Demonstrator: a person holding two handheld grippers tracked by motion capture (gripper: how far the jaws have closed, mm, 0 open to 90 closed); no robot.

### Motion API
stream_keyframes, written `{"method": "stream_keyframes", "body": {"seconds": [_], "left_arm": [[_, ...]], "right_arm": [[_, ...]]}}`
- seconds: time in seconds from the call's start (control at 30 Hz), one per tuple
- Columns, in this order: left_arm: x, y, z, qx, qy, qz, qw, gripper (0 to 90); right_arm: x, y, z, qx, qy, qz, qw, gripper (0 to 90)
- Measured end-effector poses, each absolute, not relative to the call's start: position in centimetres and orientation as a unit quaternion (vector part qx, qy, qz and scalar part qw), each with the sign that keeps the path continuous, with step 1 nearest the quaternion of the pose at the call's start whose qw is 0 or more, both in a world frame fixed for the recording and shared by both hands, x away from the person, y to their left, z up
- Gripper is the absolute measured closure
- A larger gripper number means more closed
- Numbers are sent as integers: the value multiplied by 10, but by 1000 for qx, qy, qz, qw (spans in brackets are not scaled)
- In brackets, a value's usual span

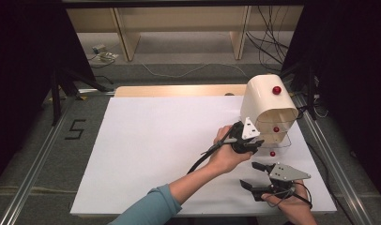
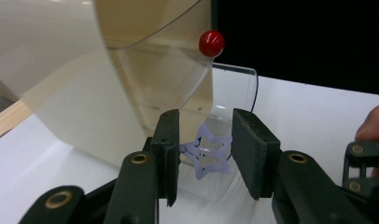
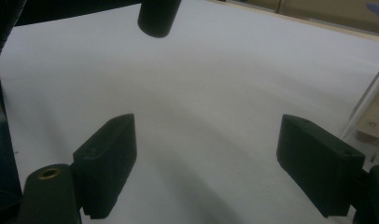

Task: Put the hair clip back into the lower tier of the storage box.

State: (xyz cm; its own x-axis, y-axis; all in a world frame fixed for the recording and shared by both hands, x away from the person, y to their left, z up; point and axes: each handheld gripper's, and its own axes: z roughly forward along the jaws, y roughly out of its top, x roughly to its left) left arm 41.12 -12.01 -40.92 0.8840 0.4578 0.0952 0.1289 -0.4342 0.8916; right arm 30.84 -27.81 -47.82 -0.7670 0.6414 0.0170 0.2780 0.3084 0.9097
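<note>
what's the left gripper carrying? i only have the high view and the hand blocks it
Observer: In the left gripper view, a pale purple star with cut-outs sits between the jaws of the left gripper. One point touches the left pad; a gap shows at the right pad, so I cannot call it clamped.

Operator: where is it relative to the cream box

Observer: Just in front of the clear curved panel at the mouth of the cream box, below a red knob.

Operator: and the right gripper, anything in it

Observer: Nothing. In the right gripper view its jaws stand wide apart over the bare white table; the right gripper is open.
</note>
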Motion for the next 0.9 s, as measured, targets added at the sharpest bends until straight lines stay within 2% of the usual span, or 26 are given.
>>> {"method": "stream_keyframes", "body": {"seconds": [0.43,0.9], "left_arm": [[414,-143,-416,834,159,170,500,627],[416,-148,-420,839,151,181,490,625]], "right_arm": [[308,-279,-478,292,790,510,177,205],[308,-279,-478,291,790,511,176,205]]}}
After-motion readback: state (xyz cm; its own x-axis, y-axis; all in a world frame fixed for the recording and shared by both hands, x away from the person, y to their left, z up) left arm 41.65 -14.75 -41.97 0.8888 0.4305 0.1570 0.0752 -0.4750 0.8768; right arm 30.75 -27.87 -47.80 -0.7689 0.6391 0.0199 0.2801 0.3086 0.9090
